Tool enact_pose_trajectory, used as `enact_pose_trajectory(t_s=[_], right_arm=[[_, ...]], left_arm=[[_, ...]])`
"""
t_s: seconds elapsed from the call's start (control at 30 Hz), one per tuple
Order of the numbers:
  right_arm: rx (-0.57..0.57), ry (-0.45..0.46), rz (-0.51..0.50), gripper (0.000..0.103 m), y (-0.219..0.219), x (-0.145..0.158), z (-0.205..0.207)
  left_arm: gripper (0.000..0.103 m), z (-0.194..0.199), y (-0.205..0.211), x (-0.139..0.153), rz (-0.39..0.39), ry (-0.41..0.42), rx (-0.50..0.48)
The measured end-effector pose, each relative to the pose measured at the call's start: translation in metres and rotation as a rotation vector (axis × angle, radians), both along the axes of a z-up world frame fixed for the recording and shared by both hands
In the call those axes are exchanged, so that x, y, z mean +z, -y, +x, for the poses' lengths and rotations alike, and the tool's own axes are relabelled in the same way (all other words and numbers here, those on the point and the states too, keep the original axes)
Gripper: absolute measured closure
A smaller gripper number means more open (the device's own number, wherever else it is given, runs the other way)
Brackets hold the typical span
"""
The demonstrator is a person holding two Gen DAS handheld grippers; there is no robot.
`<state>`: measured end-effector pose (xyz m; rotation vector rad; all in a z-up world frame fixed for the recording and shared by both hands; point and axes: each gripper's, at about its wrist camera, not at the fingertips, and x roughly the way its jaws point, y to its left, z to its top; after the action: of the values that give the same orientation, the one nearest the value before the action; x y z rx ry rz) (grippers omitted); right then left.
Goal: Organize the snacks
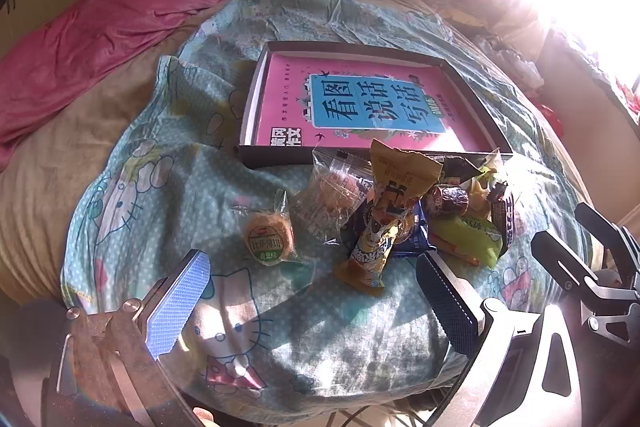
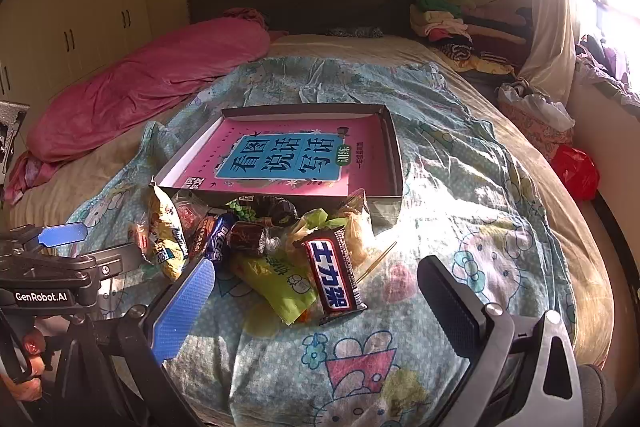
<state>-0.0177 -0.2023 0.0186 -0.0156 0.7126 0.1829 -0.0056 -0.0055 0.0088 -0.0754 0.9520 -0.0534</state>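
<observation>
A pile of wrapped snacks lies on the bed in front of a shallow dark box [image 1: 476, 103] [image 2: 394, 143] that holds a pink and blue book [image 1: 360, 103] [image 2: 288, 159]. The pile includes a yellow packet [image 1: 384, 219] [image 2: 166, 231], a round cracker [image 1: 266, 237], a clear-wrapped cake [image 1: 332, 195], a green packet [image 1: 468, 239] [image 2: 280, 283] and a brown Snickers bar [image 2: 332, 275]. My left gripper [image 1: 316, 291] is open and empty just short of the pile. My right gripper [image 2: 316, 303] is open and empty, with the Snickers bar between its fingers' lines.
The snacks and box sit on a blue Hello Kitty blanket [image 1: 224, 327] [image 2: 460, 187]. A pink rolled quilt [image 1: 120, 23] [image 2: 152, 79] lies at the left. Clothes [image 2: 444, 15] and a red bag [image 2: 576, 171] are at the right. Strong sunlight glares from the upper right.
</observation>
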Motion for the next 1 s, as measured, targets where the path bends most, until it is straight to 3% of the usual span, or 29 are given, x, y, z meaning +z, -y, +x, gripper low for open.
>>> enact_pose_trajectory(t_s=[1.0], right_arm=[[0.001, -0.002, -0.001, 0.000, 0.0002, -0.0003, -0.0005]], left_arm=[[0.000, -0.0021, 0.0064, 0.0005, 0.000, 0.002, -0.013]])
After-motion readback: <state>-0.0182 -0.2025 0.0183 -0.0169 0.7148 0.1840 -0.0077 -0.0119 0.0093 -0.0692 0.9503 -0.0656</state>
